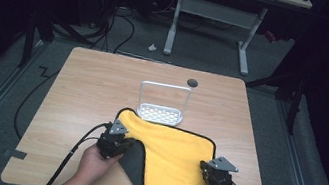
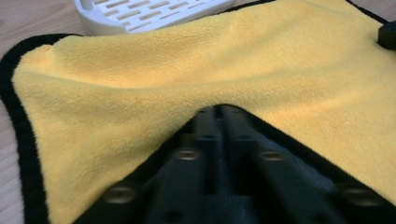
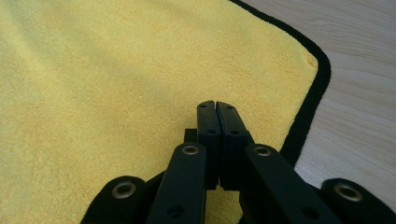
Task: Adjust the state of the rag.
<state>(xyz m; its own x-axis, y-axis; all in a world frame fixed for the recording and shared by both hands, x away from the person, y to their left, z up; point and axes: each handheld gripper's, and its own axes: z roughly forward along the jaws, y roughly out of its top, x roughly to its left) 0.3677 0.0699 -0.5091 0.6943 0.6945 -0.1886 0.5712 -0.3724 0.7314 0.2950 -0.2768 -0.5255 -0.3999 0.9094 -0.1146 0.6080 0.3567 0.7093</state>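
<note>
On the wooden table (image 1: 83, 84) lies a yellow cloth (image 1: 174, 160), dark room around.

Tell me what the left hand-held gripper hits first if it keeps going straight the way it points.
Past the yellow cloth it pinches, the left hand-held gripper probably meets the white slotted rack; depth unclear.

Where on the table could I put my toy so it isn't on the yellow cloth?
Bare wood lies along the far edge of the table behind the white rack, and down its left and right sides. The near middle is crowded: the yellow cloth and both grippers sit there.
</note>
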